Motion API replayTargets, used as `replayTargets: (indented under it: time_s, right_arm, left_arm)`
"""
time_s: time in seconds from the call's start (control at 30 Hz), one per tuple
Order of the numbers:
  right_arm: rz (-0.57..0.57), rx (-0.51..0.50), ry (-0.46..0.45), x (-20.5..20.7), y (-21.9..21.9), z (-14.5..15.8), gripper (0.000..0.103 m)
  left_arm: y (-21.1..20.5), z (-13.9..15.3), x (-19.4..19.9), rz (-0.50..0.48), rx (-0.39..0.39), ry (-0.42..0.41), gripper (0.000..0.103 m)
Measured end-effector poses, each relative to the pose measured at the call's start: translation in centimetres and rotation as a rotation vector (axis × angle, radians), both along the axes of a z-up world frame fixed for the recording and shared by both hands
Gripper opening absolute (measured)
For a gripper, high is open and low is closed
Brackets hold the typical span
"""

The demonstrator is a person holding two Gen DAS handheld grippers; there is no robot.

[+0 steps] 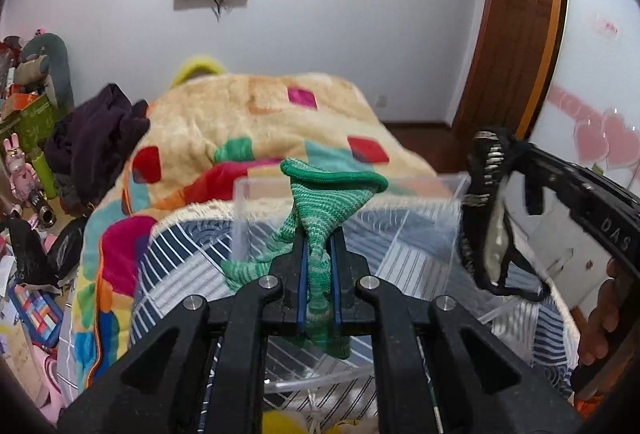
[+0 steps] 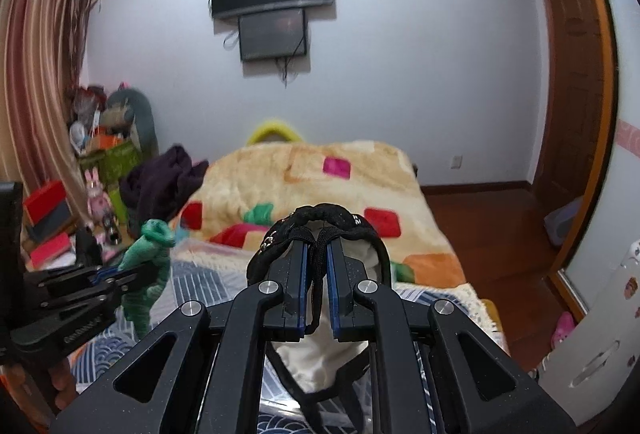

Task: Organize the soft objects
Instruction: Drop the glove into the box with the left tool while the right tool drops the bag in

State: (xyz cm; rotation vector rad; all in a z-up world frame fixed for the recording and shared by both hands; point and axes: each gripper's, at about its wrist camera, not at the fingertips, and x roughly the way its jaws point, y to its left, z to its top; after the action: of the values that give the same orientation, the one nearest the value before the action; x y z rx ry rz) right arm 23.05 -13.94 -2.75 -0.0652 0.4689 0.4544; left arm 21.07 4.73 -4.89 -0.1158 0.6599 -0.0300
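My left gripper (image 1: 318, 240) is shut on a green striped sock (image 1: 320, 202) and holds it upright above a clear plastic box (image 1: 244, 218) on the bed. The sock (image 2: 150, 258) and left gripper (image 2: 108, 274) also show at the left of the right wrist view. My right gripper (image 2: 316, 246) is shut on a black-and-white undergarment (image 2: 316, 358) with a black beaded band; it hangs between and below the fingers. In the left wrist view the right gripper (image 1: 516, 150) holds that garment (image 1: 490, 214) at the right, over the box.
A plush patterned blanket (image 1: 240, 122) covers the far half of the bed, over blue striped bedding (image 1: 188, 266). Dark purple clothing (image 1: 100, 138) lies at its left edge. Clutter, boxes and toys (image 2: 100, 170) stand left. A wooden door (image 2: 576, 82) and floor are right.
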Motion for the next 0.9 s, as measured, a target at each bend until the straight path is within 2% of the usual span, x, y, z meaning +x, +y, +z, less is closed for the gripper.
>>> replayTargets:
  time_s: [0.2,0.33,0.43,0.47,0.5,0.6,0.67,0.77,0.9]
  right_arm:
    - [0.069,-0.094,0.143,1.1,1.2,-2.8,0.008]
    - [0.097,-0.155,0.182,1.1,1.6,-3.7,0.008]
    - [0.117,-0.174,0.21,0.8,1.3,-4.0,0.01]
    - [0.121,-0.177,0.214,0.6,1.1,-4.1,0.012]
    - [0.124,-0.176,0.216,0.6,1.0,-4.1,0.019]
    - [0.122,-0.168,0.193,-0.4,0.2,-3.8,0.041]
    - [0.12,-0.156,0.173,-0.8,0.2,-3.5,0.046]
    - [0.123,-0.118,0.153,-1.8,-0.7,-2.8,0.051]
    - [0.111,-0.077,0.082,-4.0,-1.7,-1.9,0.075]
  left_arm:
    - [-1.6,-1.4,0.8,-0.038,0.064,0.066,0.009]
    - [-1.9,-2.1,1.1,-0.054,0.064,0.108,0.01]
    - [-1.9,-2.3,0.9,-0.057,0.052,0.119,0.023]
    - [-1.8,-2.3,0.8,-0.056,0.049,0.115,0.031]
    - [-1.8,-2.2,0.6,-0.055,0.048,0.109,0.037]
    - [-1.8,-1.6,-0.4,-0.054,0.058,0.083,0.044]
    - [-1.9,-1.1,-1.2,-0.057,0.055,0.064,0.049]
    - [-2.0,0.0,-3.1,-0.054,0.054,0.013,0.063]
    - [-2.5,1.1,-5.8,-0.056,0.078,-0.053,0.07]
